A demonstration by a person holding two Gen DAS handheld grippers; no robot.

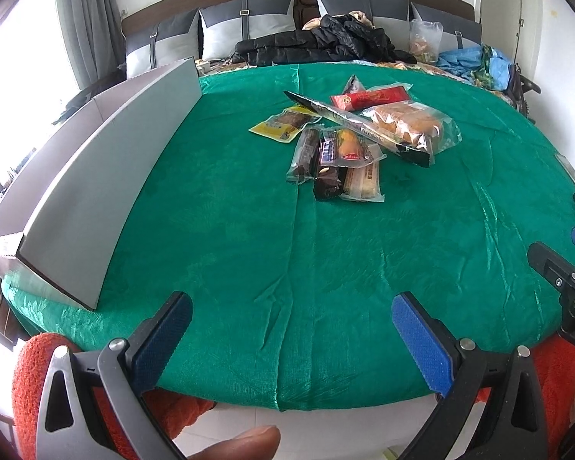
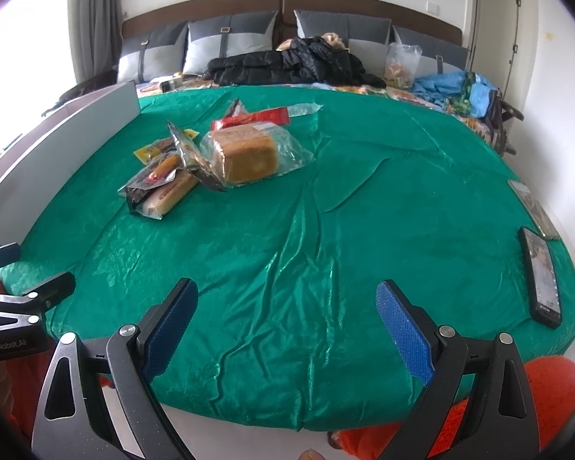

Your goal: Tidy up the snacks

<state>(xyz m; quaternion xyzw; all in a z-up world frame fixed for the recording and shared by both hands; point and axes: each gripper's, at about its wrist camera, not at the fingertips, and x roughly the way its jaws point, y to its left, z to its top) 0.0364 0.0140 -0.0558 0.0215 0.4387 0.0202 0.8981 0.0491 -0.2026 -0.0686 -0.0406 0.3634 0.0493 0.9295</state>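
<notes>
Both hand-held grippers, left (image 1: 291, 339) and right (image 2: 287, 329), released, empty, over green cloth-covered bed (image 1: 249, 230); wrapped snack pile (image 1: 349, 134) beyond, grey cardboard box (image 1: 96, 191) left of pile.

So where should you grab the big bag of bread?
Probably by the loose clear plastic at the near end of the bread bag, coming from its open right side with the right gripper. That flap sticks out flat on the green cloth, while other snacks crowd its left.
</notes>
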